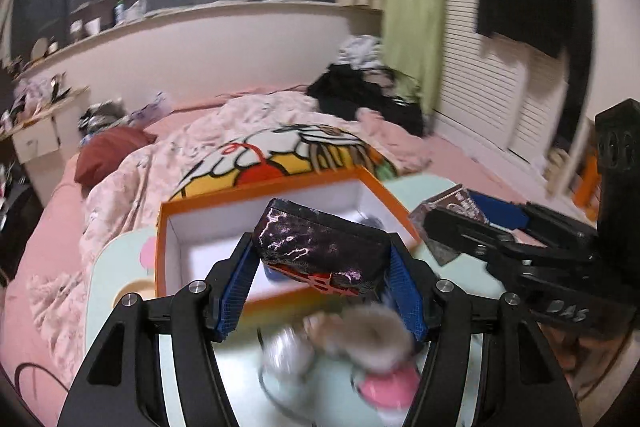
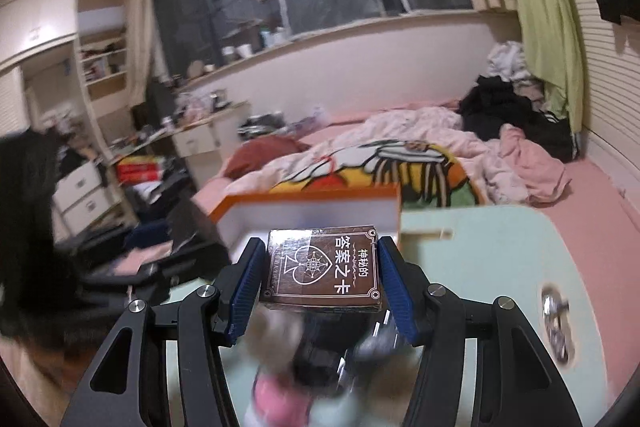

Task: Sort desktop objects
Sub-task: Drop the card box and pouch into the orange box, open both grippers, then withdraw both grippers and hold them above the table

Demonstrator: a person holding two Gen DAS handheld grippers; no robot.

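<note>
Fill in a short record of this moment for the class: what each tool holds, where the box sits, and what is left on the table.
left tool: shut on the dark shiny pouch
right tool: shut on the brown card box
container: orange box, open, white inside, on the pale green table
left on table: furry pink item, blurred; metal item near the table's right edge
setting: bed beyond the table

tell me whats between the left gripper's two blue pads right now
A dark shiny pouch, clamped between the left gripper pads and held up in front of the orange box. This shows in the left wrist view.
</note>
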